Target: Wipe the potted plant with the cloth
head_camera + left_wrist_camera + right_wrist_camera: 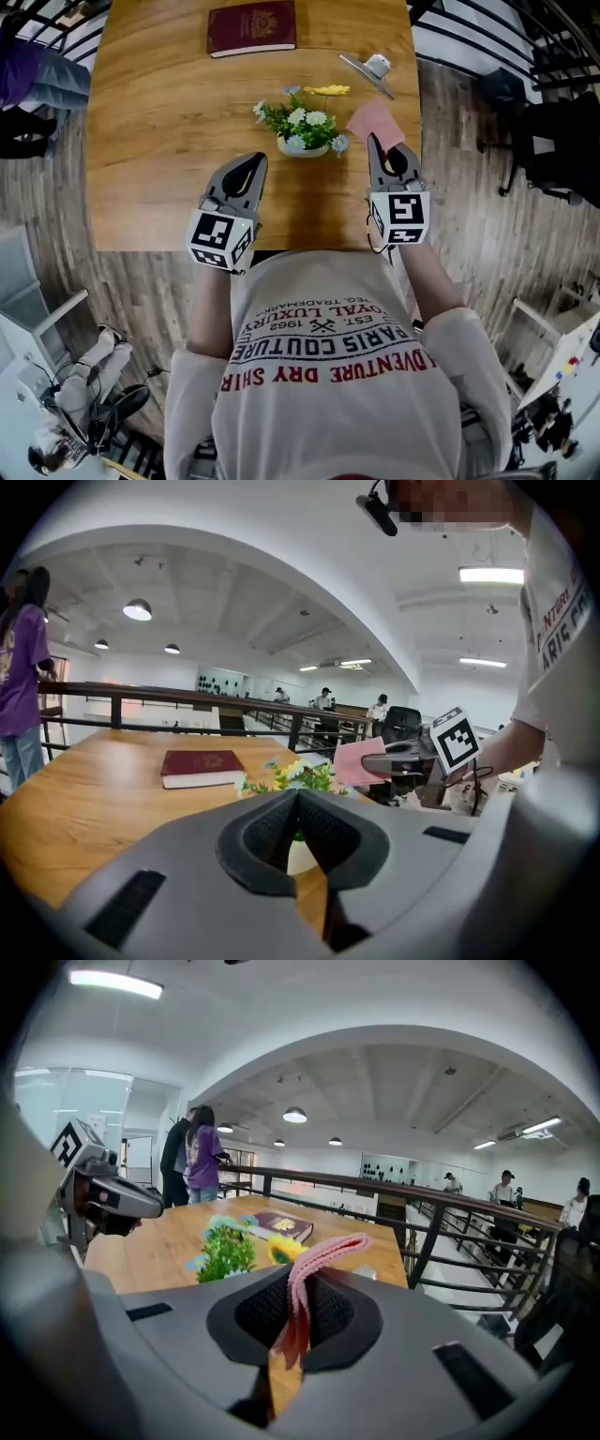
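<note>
A small potted plant (pixel 302 127) with green leaves and white, blue and yellow flowers stands in a white pot on the wooden table (pixel 159 141). My right gripper (pixel 375 141) is just right of it, shut on a folded pink cloth (pixel 375 120) that sticks out past the tips. In the right gripper view the cloth (pixel 314 1260) rises from between the closed jaws of that gripper (pixel 295 1283), with the plant (pixel 225 1251) to the left. My left gripper (pixel 255 161) sits below and left of the plant, shut and holding nothing. Its own view shows the plant (pixel 298 775) right behind its tips (pixel 298 794).
A dark red book (pixel 251 28) lies at the table's far side, and a small metal object (pixel 370 70) lies far right. Black railings (pixel 450 1213) run beyond the table. People stand in the background (pixel 202 1157). The table's near edge is right under both grippers.
</note>
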`<state>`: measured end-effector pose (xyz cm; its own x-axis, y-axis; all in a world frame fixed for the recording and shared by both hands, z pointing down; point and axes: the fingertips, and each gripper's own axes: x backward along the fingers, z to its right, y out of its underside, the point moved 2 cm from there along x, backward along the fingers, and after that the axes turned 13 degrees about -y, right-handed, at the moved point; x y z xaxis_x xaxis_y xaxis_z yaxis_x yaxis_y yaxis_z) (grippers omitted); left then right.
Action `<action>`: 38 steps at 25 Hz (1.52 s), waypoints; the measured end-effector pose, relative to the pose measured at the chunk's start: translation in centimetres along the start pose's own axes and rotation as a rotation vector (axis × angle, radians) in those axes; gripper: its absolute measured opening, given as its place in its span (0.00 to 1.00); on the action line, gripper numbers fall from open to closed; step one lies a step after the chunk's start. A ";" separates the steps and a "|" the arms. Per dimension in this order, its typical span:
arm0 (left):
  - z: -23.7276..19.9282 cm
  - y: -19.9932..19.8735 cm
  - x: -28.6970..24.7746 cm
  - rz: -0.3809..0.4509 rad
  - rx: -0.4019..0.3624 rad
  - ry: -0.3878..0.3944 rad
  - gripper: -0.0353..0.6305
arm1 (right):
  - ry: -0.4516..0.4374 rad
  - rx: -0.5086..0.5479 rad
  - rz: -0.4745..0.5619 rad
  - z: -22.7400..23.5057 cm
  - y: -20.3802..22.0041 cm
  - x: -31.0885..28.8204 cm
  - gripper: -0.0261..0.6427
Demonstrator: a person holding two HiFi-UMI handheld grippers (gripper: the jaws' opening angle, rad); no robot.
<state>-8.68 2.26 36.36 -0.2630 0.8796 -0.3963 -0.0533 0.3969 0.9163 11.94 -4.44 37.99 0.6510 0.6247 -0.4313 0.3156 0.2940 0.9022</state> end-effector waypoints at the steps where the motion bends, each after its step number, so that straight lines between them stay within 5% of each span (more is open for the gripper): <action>1: -0.2 0.7 -0.7 -0.019 -0.001 0.019 0.08 | 0.008 -0.002 -0.032 0.1 1.0 -0.6 0.09; 12: 0.4 5.6 -6.5 -0.152 -0.078 0.216 0.08 | -0.046 0.059 -0.227 -2.1 8.3 -5.9 0.09; 28: 1.7 6.5 -9.1 -0.151 -0.172 0.344 0.08 | -0.223 0.272 -0.307 -5.1 10.0 -8.4 0.09; 38: 1.5 6.3 -9.1 -0.125 -0.118 0.409 0.08 | -0.266 0.213 -0.333 -6.9 11.0 -7.5 0.09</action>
<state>-5.21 -2.80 45.68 -0.6055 0.6413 -0.4713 -0.2125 0.4404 0.8723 5.71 -0.89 51.18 0.6360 0.3065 -0.7082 0.6536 0.2740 0.7055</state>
